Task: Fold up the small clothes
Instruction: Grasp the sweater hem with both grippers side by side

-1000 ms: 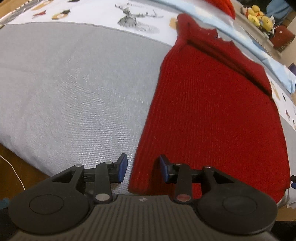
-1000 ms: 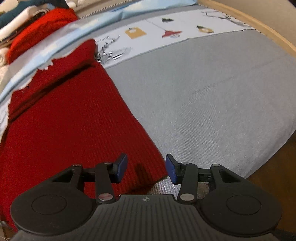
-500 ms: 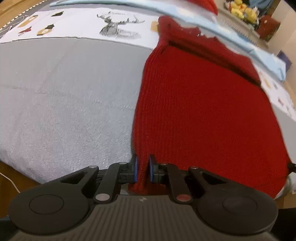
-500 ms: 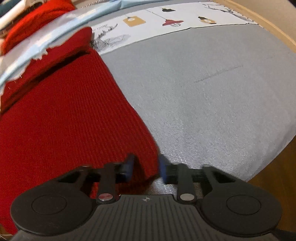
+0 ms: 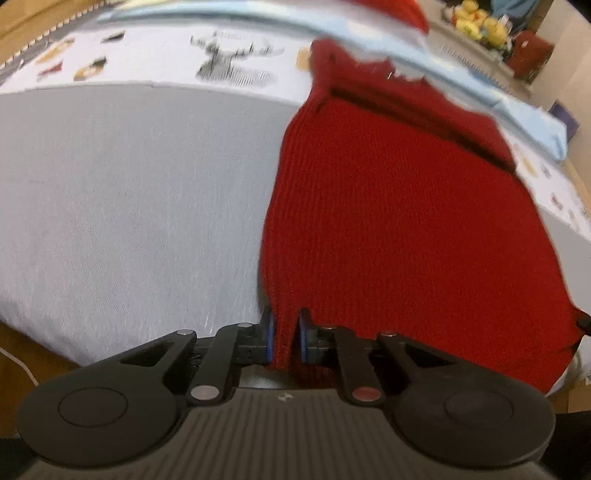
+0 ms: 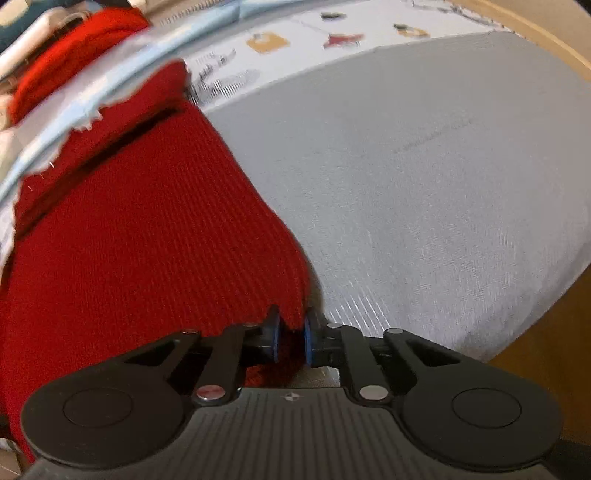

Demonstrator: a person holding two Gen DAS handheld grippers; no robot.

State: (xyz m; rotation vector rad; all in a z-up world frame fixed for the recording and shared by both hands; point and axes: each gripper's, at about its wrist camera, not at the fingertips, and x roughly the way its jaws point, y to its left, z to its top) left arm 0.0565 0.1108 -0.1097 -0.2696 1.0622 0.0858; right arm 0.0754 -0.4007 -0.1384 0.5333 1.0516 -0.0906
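Observation:
A red knit garment (image 5: 399, 221) lies on a grey cloth (image 5: 129, 206), its far end reaching a printed white cloth. My left gripper (image 5: 286, 341) is shut on the garment's near left corner, with knit pinched between the blue pads. In the right wrist view the same red garment (image 6: 140, 240) fills the left side. My right gripper (image 6: 291, 341) is shut on its near right corner. Both corners are lifted slightly off the grey cloth (image 6: 424, 184).
A printed white cloth (image 5: 155, 62) with a deer drawing and a light blue strip (image 5: 461, 85) lie at the far side. Another red knit item (image 6: 74, 55) sits beyond it. Yellow toys (image 5: 476, 26) stand at the back right. The wooden table edge (image 6: 546, 325) shows near right.
Both grippers went from open beside the garment's near corners to shut on them. The views have shifted and blurred, and the near edge of the garment has risen a little.

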